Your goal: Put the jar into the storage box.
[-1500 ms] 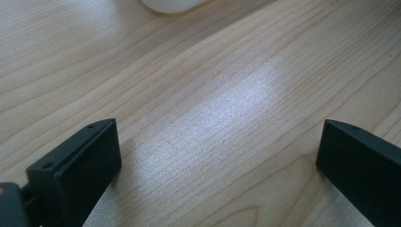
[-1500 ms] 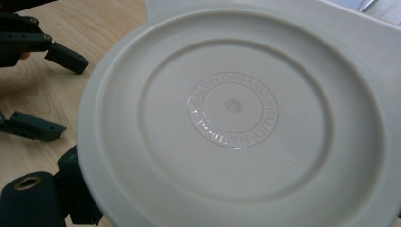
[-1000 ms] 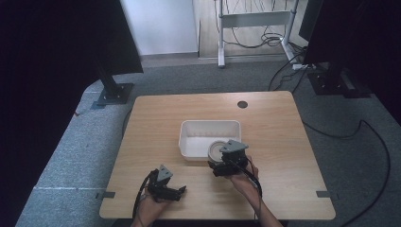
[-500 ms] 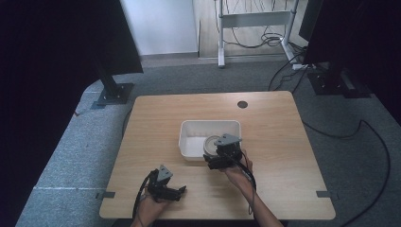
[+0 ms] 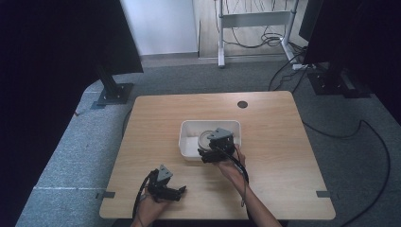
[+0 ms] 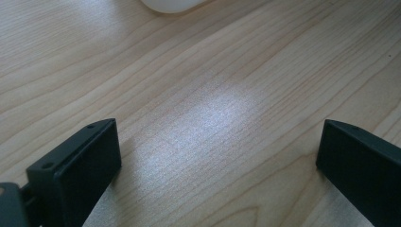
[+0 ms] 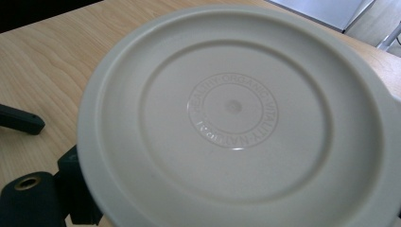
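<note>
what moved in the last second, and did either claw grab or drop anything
The right claw, shut on the round plate, carried it forward and left, from beside the white bin to over its near edge. Nothing was grabbed or let go. The left claw stayed open and empty near the table's front edge, and the bin kept its place.

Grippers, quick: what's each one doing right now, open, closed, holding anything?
Left gripper: open, holding nothing, low over the bare table.
Right gripper: closed on a round lid, over the white bin.
</note>
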A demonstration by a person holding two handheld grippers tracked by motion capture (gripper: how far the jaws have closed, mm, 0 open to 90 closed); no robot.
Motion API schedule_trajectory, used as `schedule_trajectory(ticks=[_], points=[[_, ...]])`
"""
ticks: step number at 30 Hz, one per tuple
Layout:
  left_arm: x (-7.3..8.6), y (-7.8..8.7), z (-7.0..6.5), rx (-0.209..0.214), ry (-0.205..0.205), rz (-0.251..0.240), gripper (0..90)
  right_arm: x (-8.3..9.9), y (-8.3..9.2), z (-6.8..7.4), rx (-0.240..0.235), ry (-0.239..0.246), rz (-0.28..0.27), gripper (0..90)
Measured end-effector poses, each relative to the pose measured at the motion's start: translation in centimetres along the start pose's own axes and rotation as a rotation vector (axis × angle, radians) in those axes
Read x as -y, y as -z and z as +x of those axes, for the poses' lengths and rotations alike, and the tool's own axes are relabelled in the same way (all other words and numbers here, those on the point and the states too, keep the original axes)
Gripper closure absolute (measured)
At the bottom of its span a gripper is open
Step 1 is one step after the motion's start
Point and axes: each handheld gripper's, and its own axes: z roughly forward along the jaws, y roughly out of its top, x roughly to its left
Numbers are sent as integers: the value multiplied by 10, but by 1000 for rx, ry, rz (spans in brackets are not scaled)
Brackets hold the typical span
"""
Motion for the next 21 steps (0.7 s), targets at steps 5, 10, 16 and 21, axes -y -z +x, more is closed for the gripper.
schedule_trajectory(ticks=[5,10,16,21], points=[[0,0,0,0,-1,1,5,-3,-10,1,8,-3,9,90],[0,0,0,1,0,1,4,-4,-19,1,13,-12,14,91],[0,0,0,0,-1,1,5,-5,-31,2,31,-22,24,90],[0,0,0,0,0,1,5,-5,-40,5,43,-16,37,91]])
